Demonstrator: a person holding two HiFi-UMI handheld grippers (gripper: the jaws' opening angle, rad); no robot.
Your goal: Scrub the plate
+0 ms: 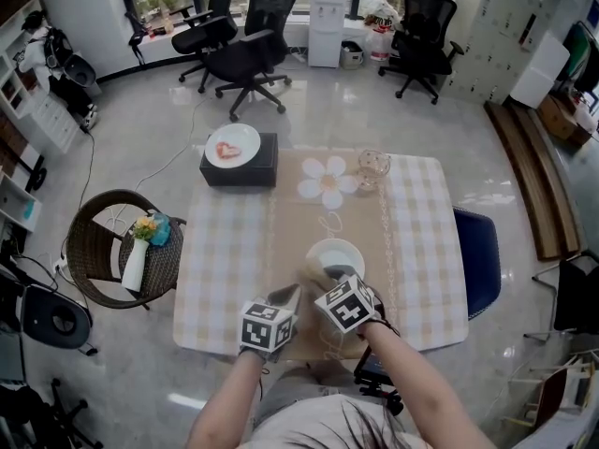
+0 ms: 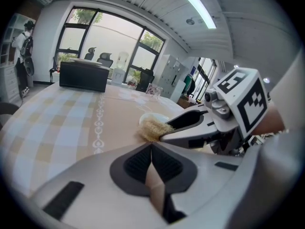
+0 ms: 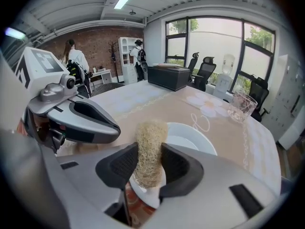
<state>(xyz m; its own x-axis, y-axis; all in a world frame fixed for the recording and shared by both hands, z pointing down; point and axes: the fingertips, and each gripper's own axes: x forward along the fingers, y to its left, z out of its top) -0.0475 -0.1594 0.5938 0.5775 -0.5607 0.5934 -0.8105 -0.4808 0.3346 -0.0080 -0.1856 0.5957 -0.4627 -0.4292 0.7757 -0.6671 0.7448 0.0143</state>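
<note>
A white plate (image 1: 337, 253) lies on the tan runner at the near middle of the table; it also shows in the right gripper view (image 3: 193, 138). My right gripper (image 3: 148, 165) is shut on a straw-coloured fibre scrubber (image 3: 149, 147), which it holds over the plate's near rim. In the head view that gripper (image 1: 320, 277) sits at the plate's near-left edge. My left gripper (image 2: 151, 157) has its pads pressed together with nothing between them. It hovers just left of the right gripper (image 2: 188, 125), near the table's front edge (image 1: 288, 297).
A black box (image 1: 240, 164) at the far left corner carries a second plate (image 1: 232, 144) with a red mark. A clear glass (image 1: 373, 164) and a flower mat (image 1: 328, 181) lie at the far side. A wicker chair (image 1: 98, 251) stands left, a blue chair (image 1: 479, 255) right.
</note>
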